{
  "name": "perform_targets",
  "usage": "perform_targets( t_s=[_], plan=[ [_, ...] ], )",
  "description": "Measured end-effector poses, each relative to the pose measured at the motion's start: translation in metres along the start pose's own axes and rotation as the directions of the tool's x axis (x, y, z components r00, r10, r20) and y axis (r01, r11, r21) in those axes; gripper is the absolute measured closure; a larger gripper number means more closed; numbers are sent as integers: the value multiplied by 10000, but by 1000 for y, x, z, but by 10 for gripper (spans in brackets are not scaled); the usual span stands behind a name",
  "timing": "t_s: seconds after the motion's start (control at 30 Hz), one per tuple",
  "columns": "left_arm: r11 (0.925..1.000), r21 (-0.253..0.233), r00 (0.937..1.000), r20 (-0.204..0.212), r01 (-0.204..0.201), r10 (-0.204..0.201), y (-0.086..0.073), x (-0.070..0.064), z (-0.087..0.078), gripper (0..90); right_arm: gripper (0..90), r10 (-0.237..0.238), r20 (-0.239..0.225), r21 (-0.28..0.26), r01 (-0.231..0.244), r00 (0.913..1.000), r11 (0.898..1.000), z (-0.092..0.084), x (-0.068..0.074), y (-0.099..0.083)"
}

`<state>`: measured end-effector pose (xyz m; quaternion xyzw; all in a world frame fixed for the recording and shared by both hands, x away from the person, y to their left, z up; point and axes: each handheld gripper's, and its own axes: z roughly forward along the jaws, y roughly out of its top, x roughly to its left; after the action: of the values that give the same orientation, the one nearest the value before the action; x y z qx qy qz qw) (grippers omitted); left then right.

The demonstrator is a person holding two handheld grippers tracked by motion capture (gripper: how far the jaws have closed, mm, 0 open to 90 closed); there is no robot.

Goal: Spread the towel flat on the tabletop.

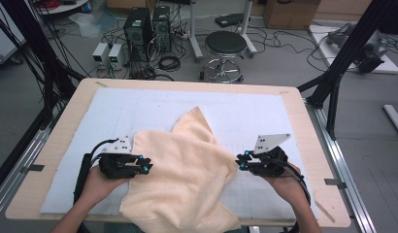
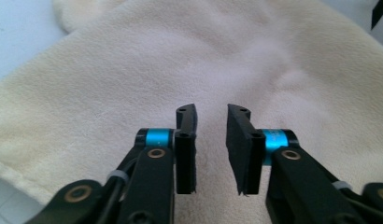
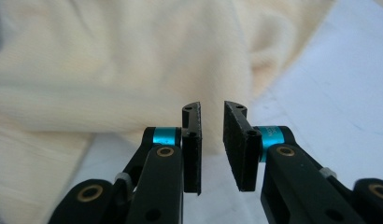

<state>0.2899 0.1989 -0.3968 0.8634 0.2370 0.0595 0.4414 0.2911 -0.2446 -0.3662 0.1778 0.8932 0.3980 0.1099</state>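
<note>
Towel (image 1: 185, 177), cream and fleecy, lies rumpled across the near middle of the white mat (image 1: 255, 116) on the worktop (image 1: 304, 126), one pointed corner reaching toward the far side and its near end hanging over the worktop's front edge. Its long axis runs roughly from that far corner back toward the person, so it sits between the two hands. The left claw (image 1: 147, 165) stands at the cloth's left edge, tips over the fabric; in the left gripper view the left claw (image 2: 212, 140) has its jaws a narrow gap apart with nothing pinched, the pile lying just beneath and ahead. The right claw (image 1: 240, 162) points inward at the towel's right edge, just beside it; in the right gripper view the right claw (image 3: 212, 140) is likewise slightly parted and empty, hanging over bare mat with the folded edge just ahead and to its left. Both hands are about equally near, so a two-handed pinch of opposite edges looks the likely next move.
</note>
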Motion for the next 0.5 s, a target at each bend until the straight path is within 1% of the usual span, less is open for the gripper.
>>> perform_targets(
  t_s=[0.03,0.1,0.13,0.17,0.2,0.27,0.3,0.33,0.37,0.4,0.43,0.47,0.5],
  plan=[
    [9999,110,10000,32,-27,27,-2,0,1,651,708,-106,-57,4,106,9999,9999,3,4,0],
    [9992,390,9999,106,71,-75,-8,1,5,593,690,-364,-697,-53,361,9969,9993,13,11,-1],
    [9983,574,9999,52,90,-93,-12,2,8,582,678,-454,-950,85,464,9944,9989,21,14,-2],
    [9973,737,10000,4,46,-46,-15,3,10,581,664,-569,-1071,339,609,9926,9976,29,18,-3],
    [9958,916,10000,14,81,-82,-19,5,13,577,650,-594,-1104,676,672,9921,9954,38,20,-5],
    [9928,1186,9999,64,139,-148,-24,6,19,585,610,-433,-1064,1149,556,9934,9918,53,20,-10],
    [9926,1217,10000,-22,-49,52,-26,5,21,609,608,-262,-1117,1229,400,9934,9916,59,18,-14],
    [9934,1136,9996,-188,-185,207,-27,3,22,642,613,-34,-1234,1307,197,9924,9912,66,17,-17],
    [9935,1102,9990,-300,-282,317,-27,2,23,700,649,53,-1328,1440,140,9911,9895,72,16,-19],
    [9933,1131,9993,-268,-230,262,-27,3,22,735,688,110,-1361,1397,82,9906,9902,75,16,-21],
    [9939,1095,9996,-217,-139,164,-26,3,22,782,772,128,-1413,1226,47,9899,9924,76,14,-22],
    [9936,1116,9994,-269,-165,196,-26,2,21,806,835,51,-1506,1237,138,9886,9922,75,13,-22],
    [9938,1096,9994,-267,-210,241,-25,2,19,818,862,49,-1530,1259,146,9882,9919,73,13,-23]
  ],
)
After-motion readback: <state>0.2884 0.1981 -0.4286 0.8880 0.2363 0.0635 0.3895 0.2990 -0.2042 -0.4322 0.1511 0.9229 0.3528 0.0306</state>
